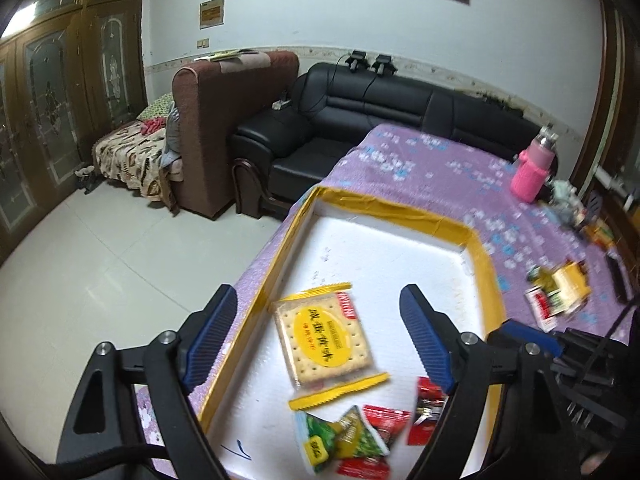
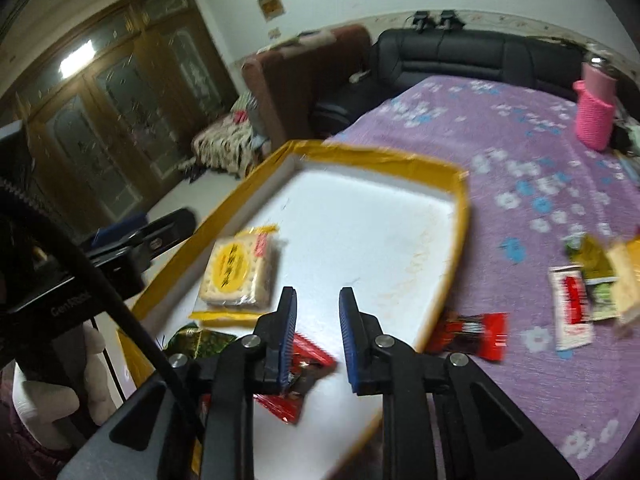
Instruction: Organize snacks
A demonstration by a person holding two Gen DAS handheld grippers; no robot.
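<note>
Both grippers are angled down over the white tray with the yellow taped rim, which sits at the near-left corner of the table under its purple flowered cloth.

The left gripper hangs with its jaws spread wide, nothing between the blue pads; one finger is out over the tray's left rim, the other over the tray floor. Right below that gap lies the cracker pack, flat on the tray close to its left edge, touched by nothing.

The right gripper comes in lower, over the tray's near edge, jaws parted only a little and with nothing pinched. A red wrapper lies on the tray just under and beside its left finger; the picture is blurred there, so whether it touches I cannot say. Green packets are heaped at the tray's near edge.

Another red snack lies on the cloth just outside the tray's right rim. Further toward the table's right edge, a small pile of packets. A pink bottle stands at the far right corner.
</note>
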